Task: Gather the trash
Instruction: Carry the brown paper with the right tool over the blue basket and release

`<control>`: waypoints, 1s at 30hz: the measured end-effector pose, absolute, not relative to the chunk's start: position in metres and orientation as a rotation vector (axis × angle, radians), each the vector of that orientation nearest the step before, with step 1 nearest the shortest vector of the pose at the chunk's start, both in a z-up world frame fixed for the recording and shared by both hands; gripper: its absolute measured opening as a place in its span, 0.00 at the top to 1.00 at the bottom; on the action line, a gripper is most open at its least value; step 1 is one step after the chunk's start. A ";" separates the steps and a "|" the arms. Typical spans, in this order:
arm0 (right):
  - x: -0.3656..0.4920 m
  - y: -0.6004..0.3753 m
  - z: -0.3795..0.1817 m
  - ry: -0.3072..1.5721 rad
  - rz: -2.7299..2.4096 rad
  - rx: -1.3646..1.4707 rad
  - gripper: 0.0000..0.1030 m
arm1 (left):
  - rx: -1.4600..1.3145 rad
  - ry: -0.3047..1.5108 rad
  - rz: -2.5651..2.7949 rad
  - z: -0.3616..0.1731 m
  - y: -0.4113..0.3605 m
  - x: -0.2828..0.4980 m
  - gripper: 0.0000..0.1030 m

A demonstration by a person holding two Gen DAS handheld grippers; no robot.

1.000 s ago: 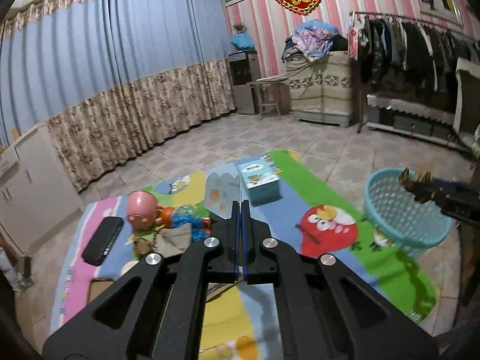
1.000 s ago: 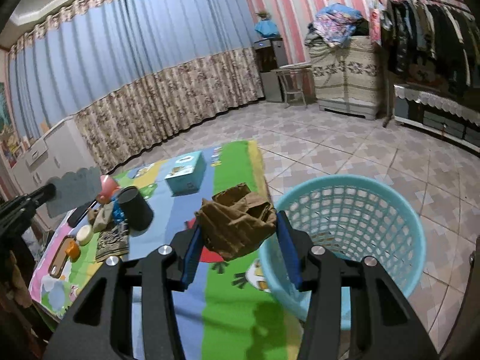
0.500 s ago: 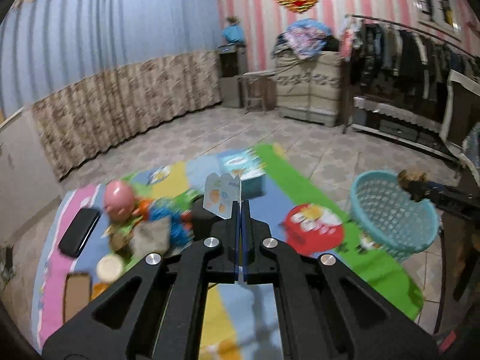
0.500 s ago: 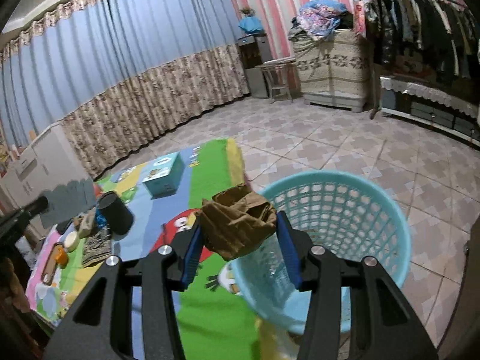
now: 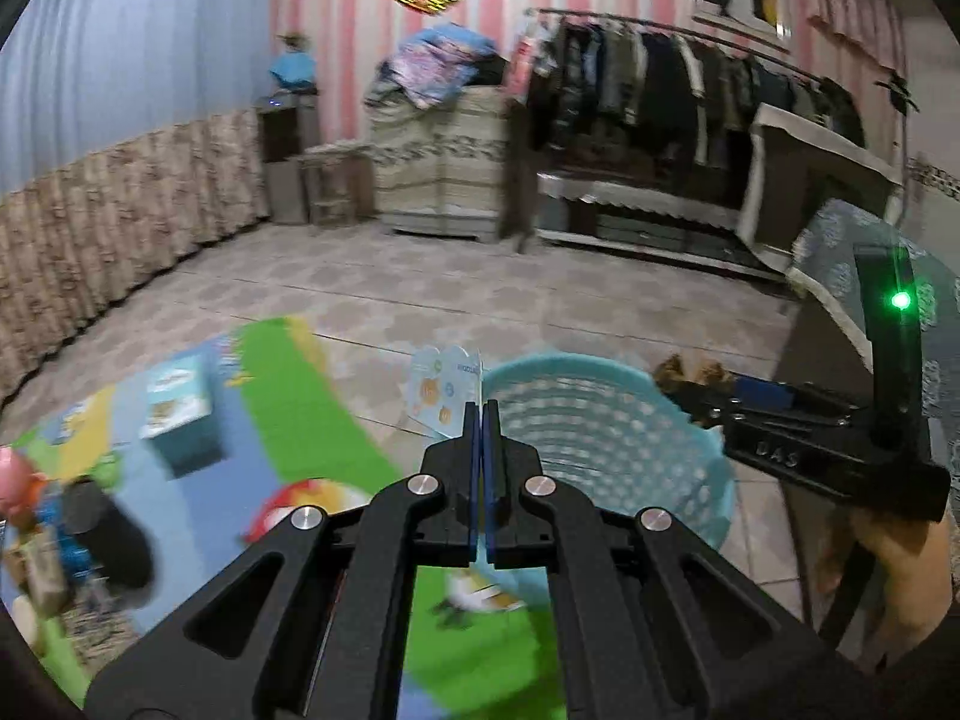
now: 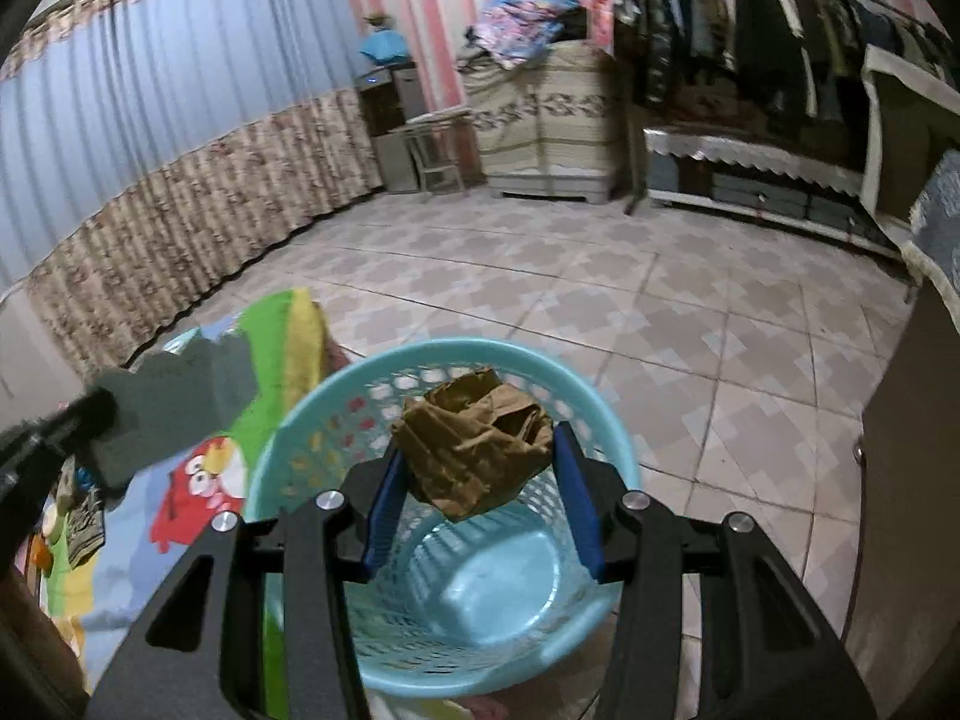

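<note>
right gripper point(image 6: 477, 468) holds brown paper wad point(image 6: 474, 450) above blue basket point(image 6: 606, 420) | left gripper point(image 5: 482, 414) pinches printed wrapper point(image 5: 444, 390) just left of basket, print unreadable | right gripper body reads "UAS"

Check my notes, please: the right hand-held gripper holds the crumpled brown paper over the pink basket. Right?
Not quite: the basket is light blue, not pink, as the right wrist view shows. The right hand-held gripper does hold the crumpled brown paper over it.
</note>
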State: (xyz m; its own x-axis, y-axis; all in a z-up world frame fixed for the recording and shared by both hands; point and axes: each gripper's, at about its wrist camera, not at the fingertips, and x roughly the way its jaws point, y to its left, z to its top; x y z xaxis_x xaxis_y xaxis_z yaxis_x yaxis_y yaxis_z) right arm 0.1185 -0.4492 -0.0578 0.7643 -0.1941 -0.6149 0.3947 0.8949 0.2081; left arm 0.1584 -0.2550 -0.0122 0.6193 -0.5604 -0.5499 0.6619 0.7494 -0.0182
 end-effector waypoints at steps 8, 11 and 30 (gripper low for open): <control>0.117 -0.473 -0.068 0.641 -0.386 0.379 0.54 | 0.250 0.611 -0.749 -0.053 -0.316 0.174 0.98; 0.122 -0.471 -0.072 0.658 -0.382 0.368 0.54 | 0.257 0.629 -0.708 -0.062 -0.320 0.184 0.79; 0.159 -0.418 -0.077 0.663 -0.339 0.295 0.18 | 0.168 0.539 -0.396 -0.033 -0.166 0.189 0.08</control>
